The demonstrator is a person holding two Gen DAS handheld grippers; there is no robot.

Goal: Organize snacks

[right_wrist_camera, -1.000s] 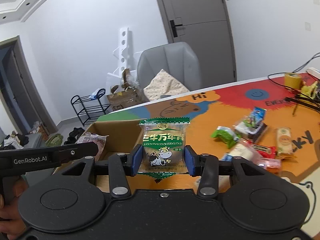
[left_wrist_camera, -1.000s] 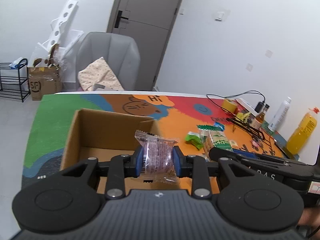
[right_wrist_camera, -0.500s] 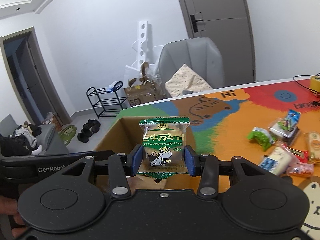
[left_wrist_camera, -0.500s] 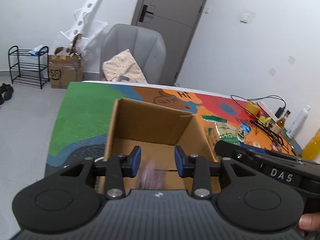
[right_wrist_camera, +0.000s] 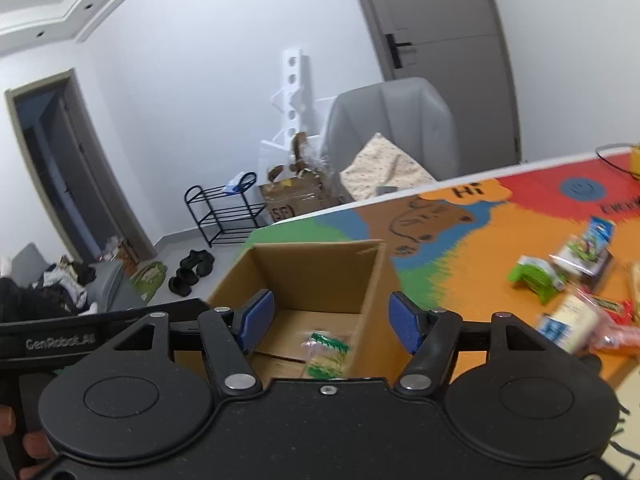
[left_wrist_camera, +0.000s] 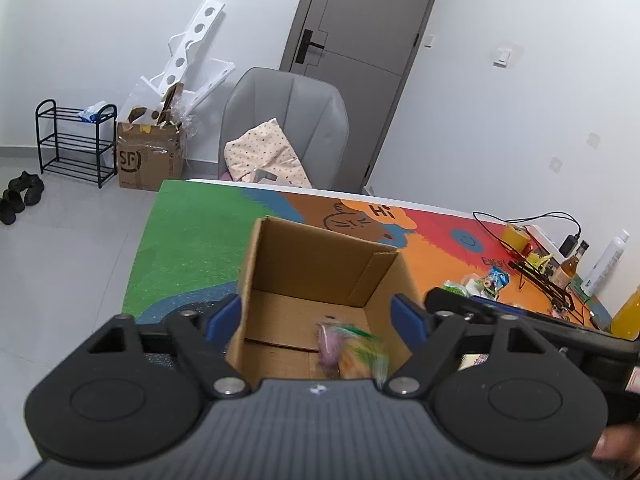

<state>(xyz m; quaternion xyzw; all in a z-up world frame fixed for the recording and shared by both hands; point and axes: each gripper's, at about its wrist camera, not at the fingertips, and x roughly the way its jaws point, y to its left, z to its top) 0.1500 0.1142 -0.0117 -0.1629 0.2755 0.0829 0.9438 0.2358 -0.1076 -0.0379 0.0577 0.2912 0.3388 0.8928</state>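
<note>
An open cardboard box (left_wrist_camera: 280,264) (right_wrist_camera: 372,276) stands on the colourful table mat. Two snack packets lie blurred inside it on the box floor: a pink one (left_wrist_camera: 328,346) and a green-and-yellow one (left_wrist_camera: 360,350) (right_wrist_camera: 326,354). My left gripper (left_wrist_camera: 316,320) is open and empty, hovering over the box. My right gripper (right_wrist_camera: 330,320) is open and empty, also over the box. Several loose snacks (right_wrist_camera: 560,280) lie on the mat to the right; they also show in the left wrist view (left_wrist_camera: 480,282).
A grey chair (left_wrist_camera: 288,120) with a dotted cushion stands behind the table. Cables, bottles (left_wrist_camera: 604,264) and a yellow tape roll (left_wrist_camera: 516,236) sit at the table's far right. A shoe rack (left_wrist_camera: 72,140) and a carton (left_wrist_camera: 148,156) stand on the floor.
Both grippers opened and let go of their packets, which dropped into the box: the left one first, then the right one. Both grippers moved over the box.
</note>
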